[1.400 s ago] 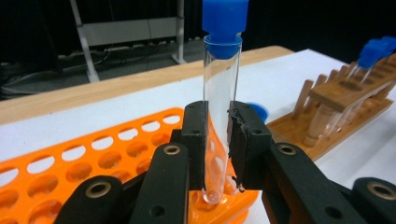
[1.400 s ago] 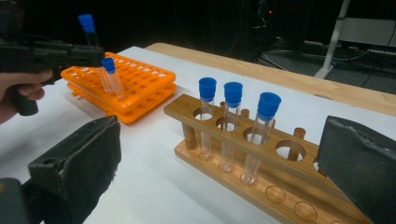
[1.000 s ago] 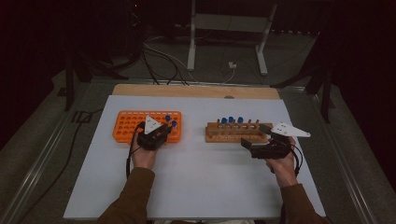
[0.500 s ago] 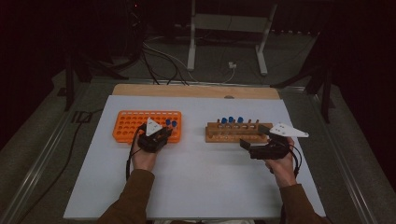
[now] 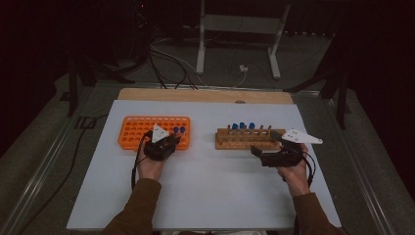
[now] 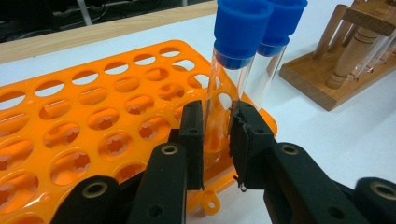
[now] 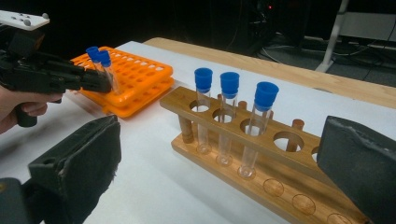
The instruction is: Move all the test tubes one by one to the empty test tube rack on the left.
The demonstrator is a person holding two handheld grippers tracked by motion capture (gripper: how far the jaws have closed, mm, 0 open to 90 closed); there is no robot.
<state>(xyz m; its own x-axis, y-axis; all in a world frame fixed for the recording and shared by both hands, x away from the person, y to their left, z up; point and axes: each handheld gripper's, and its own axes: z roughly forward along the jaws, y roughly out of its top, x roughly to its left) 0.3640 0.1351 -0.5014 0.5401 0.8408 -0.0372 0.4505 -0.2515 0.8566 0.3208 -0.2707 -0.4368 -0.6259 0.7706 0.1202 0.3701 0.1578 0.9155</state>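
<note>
At the orange rack's point(image 6: 93, 135) near corner, the left gripper point(image 6: 215, 140) has stayed put, fingers narrowed around a blue-capped tube point(image 6: 224, 88) seated there, apparently unlifted; right gripper point(image 7: 224, 182) waits wide beside the wooden rack point(image 7: 261, 154).

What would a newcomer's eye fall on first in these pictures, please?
Probably the orange rack at table left, where the left gripper has its fingers either side of a blue-capped tube standing at the rack's corner, a second tube behind. Next, the wooden rack at right with three capped tubes, the right gripper wide open before it.
</note>
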